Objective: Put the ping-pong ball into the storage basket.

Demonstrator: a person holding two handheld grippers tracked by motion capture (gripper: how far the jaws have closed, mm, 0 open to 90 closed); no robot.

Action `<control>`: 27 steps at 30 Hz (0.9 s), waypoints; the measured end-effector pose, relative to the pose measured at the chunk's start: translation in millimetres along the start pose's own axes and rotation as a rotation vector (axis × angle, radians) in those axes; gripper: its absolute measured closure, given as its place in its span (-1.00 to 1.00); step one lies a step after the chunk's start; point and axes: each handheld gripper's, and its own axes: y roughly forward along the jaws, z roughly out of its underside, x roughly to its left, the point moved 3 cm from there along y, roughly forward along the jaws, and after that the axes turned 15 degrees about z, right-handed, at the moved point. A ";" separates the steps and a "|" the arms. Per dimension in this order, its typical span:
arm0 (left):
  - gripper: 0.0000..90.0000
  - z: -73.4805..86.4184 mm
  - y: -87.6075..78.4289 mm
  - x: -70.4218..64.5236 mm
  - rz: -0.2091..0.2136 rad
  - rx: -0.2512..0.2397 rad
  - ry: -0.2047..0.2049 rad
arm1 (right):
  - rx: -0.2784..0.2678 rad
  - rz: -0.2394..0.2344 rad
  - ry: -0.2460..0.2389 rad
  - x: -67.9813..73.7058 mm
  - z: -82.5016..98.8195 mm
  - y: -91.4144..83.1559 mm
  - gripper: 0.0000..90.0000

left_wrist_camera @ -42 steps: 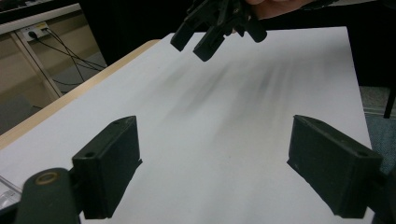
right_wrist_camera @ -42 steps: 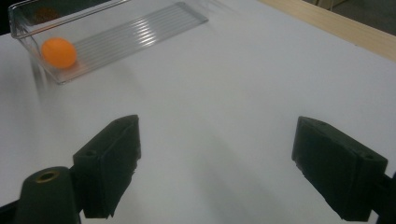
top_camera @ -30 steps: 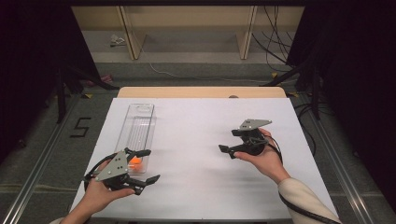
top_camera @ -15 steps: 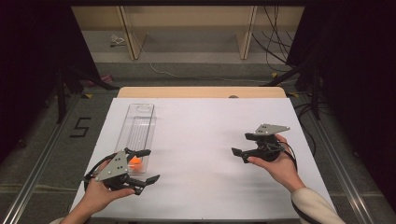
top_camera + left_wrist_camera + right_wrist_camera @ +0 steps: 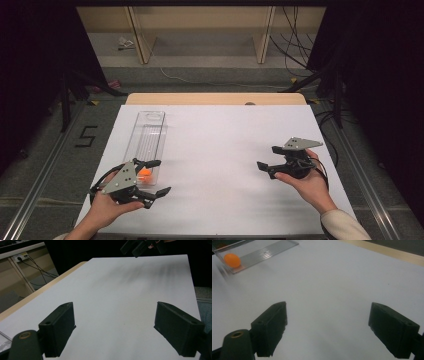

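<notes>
Between the fingers of the left gripper nothing is held: the two black fingers stand wide apart over bare white surface, as the left gripper view confirms. One finger reaches toward the near end of the clear tray; whether it touches the tray cannot be told. Just beside it, at that near end, lies the orange ball, inside the tray. The left hand grips the tool from below, near the front left of the tabletop.

The right gripper likewise has its fingers spread wide with nothing between them, over open white surface. It sits in the right hand on the right side of the tabletop, well apart from the tray and pointed leftward. The right gripper view shows the ball far off at the upper left, resting against the end wall of the ribbed tray.

The tray lies lengthwise on the left half of the tabletop, its far end toward the wooden edge at the back. A grey plate tops the right gripper; another tops the left. Beyond the tabletop, cables trail on the floor.
</notes>
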 end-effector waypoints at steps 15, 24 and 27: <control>-0.64 0.0 -0.2 0.3 -0.003 0.000 -0.001 | 0.000 0.027 0.019 -4.4 13.4 -18.0 -0.64; -0.64 0.1 -0.1 0.4 -0.003 -0.001 -0.001 | -0.001 0.040 0.031 -5.5 22.2 -29.5 -0.64; -0.64 -0.2 -0.1 0.2 -0.003 0.000 0.003 | -0.005 0.042 0.036 -5.4 23.3 -31.5 -0.64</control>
